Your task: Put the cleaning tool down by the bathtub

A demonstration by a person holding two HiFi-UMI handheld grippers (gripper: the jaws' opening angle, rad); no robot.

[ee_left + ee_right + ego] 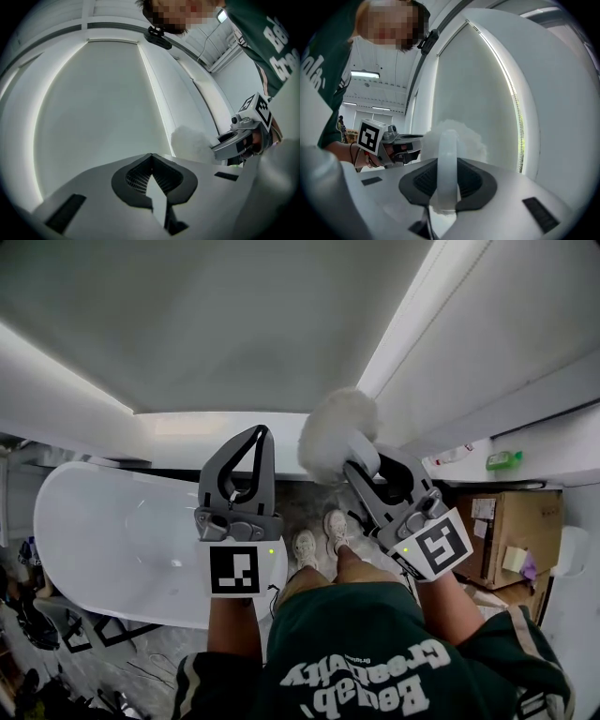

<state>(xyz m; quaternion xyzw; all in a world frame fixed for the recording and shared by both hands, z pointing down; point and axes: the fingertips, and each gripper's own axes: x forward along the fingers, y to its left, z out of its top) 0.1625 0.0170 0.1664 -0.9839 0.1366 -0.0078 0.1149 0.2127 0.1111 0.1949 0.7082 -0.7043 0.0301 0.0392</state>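
Now the right hand-held gripper (pixel 446 164) clamps the one fluffy cleaning tool (pixel 333 432). The left hand-held gripper (pixel 151 155) is closed, empty, near the one bathtub (pixel 103 531)

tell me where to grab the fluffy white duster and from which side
Take the pale plastic handle, not the fluffy head: fluff would likely squash and slip, while the handle is a narrow firm strip. Come from the handle end, along its length, closing on its two sides. The right tool is shut on it this way, fluff sticking out past its tips.
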